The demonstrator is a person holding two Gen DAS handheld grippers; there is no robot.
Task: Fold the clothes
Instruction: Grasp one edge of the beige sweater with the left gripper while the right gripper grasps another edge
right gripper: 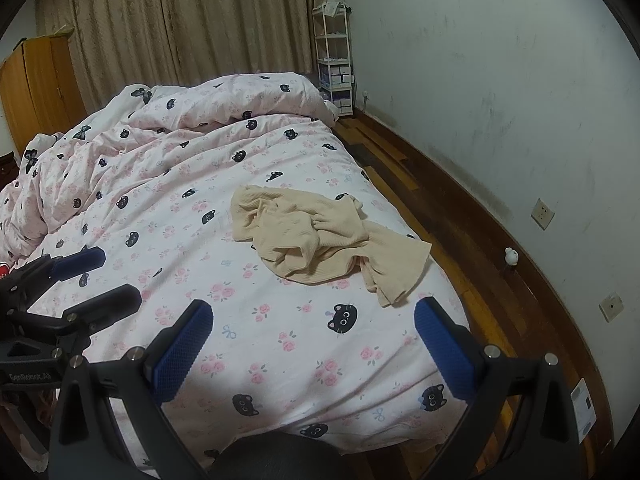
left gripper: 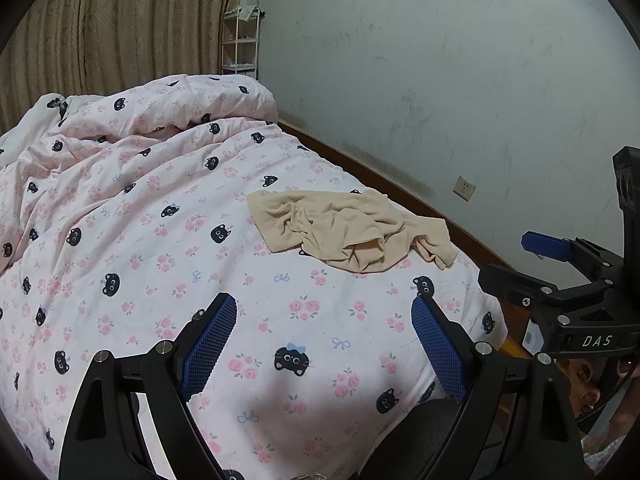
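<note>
With both the left gripper point(left gripper: 324, 308) and right gripper point(right gripper: 314, 316) empty, jaws apart, the crumpled top point(left gripper: 348, 232) lies ahead of them on the quilt point(left gripper: 140, 240); best pinch separate edges and spread it flat first.

both wrist views look down along the bed point(left gripper: 120, 240), side by side.

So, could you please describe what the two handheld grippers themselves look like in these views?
Both are alike: the left gripper and the right gripper have black angular frames with silver bolts and two fingers faced with blue textured pads. White lettering marks each body: "DAS" on the right one, seen from the left wrist, and "GenRobot.AI" on the left one.
</note>
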